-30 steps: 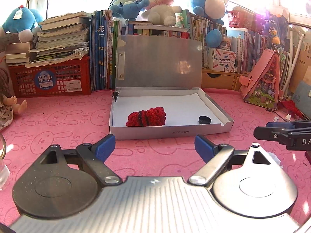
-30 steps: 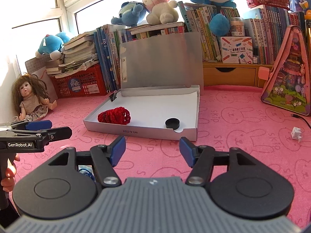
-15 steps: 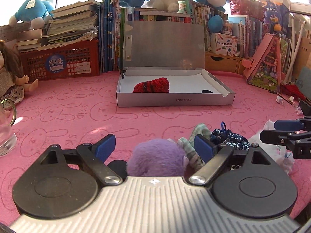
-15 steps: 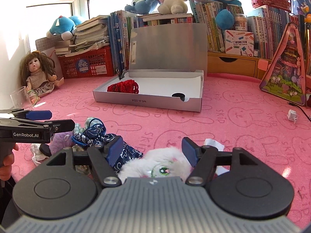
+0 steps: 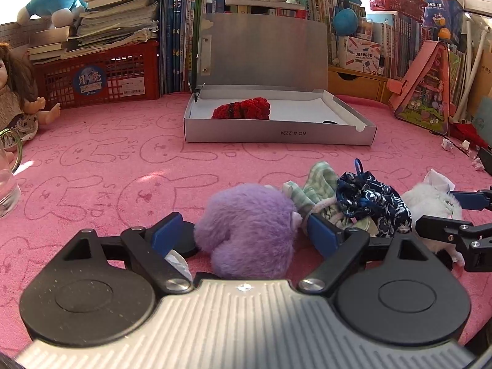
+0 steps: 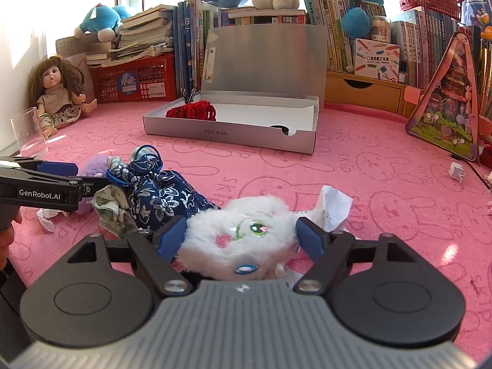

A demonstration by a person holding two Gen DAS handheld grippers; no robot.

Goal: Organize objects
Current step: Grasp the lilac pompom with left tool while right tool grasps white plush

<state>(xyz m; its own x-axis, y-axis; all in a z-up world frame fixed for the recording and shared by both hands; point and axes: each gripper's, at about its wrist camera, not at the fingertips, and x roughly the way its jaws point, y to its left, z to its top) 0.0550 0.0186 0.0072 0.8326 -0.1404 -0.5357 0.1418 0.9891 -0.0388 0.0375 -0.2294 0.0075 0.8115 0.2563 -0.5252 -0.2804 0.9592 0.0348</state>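
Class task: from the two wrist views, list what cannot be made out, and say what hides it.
- Left view: underside of the purple plush, cut off by the left claw body.
- Left view: black item in the grey box, mostly hidden by its front wall.
- Right view: lower part of the white plush, behind the right claw body.
- Right view: print on the crumpled paper, too small.

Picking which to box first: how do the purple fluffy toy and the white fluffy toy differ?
The purple fluffy toy is plain, with no face showing; the white fluffy toy shows a stitched green eye and pink cheek. The purple one sits between the open left hand-held gripper; the white one between the open right hand-held gripper. Both lie on the pink mat.
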